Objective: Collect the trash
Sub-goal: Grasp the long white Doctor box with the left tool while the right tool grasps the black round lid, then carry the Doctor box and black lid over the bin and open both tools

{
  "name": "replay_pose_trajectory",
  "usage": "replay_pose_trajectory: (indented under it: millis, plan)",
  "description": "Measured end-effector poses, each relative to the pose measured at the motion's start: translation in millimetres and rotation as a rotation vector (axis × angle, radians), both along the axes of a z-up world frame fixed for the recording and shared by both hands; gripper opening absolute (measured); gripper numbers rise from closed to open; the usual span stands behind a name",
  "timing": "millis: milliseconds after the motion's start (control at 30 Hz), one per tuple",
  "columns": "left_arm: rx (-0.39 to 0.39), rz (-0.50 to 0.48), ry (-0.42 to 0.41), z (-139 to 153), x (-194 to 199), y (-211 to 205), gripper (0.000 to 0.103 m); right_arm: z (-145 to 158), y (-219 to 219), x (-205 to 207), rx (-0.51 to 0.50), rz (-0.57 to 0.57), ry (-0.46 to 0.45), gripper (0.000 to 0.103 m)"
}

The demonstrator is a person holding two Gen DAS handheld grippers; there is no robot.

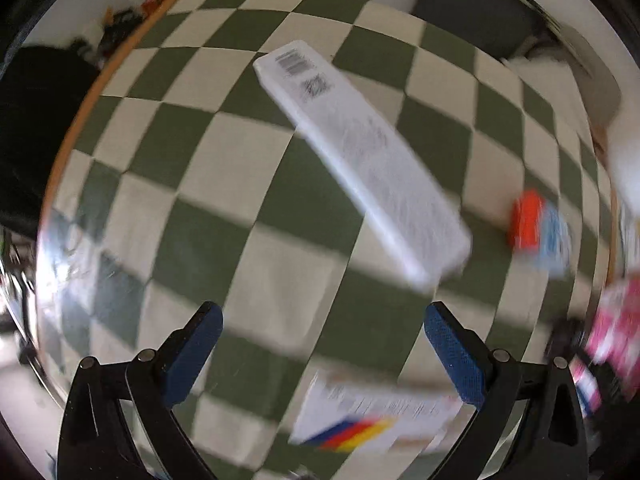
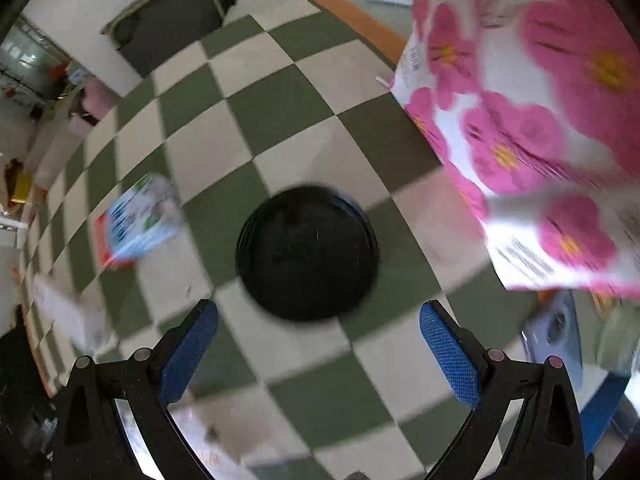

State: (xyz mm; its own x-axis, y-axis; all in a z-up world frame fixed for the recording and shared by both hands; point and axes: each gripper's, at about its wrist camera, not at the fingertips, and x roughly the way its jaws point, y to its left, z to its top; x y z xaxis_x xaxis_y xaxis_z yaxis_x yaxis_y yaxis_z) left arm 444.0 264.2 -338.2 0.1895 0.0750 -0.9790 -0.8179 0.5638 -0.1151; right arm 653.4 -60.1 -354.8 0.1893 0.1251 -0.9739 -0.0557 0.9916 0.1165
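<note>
A long white carton (image 1: 360, 156) with a barcode lies diagonally on the green-and-cream checkered cloth (image 1: 248, 184), ahead of my left gripper (image 1: 322, 314), which is open and holds nothing. A flat white box with red, yellow and blue stripes (image 1: 368, 416) lies just under that gripper. In the right wrist view a round black lid (image 2: 307, 252) lies on the cloth right in front of my right gripper (image 2: 319, 314), open and apart from it. A red-and-blue packet (image 2: 138, 220) lies to its left. Both views are blurred by motion.
A white bag with pink flowers (image 2: 532, 128) fills the upper right of the right wrist view. The red-and-blue packet (image 1: 538, 232) and the pink bag (image 1: 618, 332) show at the right of the left view. An orange table edge (image 1: 80, 120) runs along the left.
</note>
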Motion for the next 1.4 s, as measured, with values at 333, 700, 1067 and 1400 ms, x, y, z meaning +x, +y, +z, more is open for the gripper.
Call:
replay_pose_trajectory:
  millis: [333,700,1067,1400]
  plan:
    - [-0.049,0.152,-0.008,-18,53,60,0.094,-36,19,41,-0.011,-0.041,0.047,0.103]
    - [0.147,-0.283,0.095,-13,24,9,0.05,-43,50,30,-0.06,0.067,0.03,0.103]
    - [0.126,-0.26,0.068,-19,4,7,0.043,-37,75,-19,-0.113,0.136,-0.015,0.089]
    - [0.222,-0.336,-0.047,50,-35,-27,0.043,-6,89,-77,-0.054,0.209,-0.041,0.089]
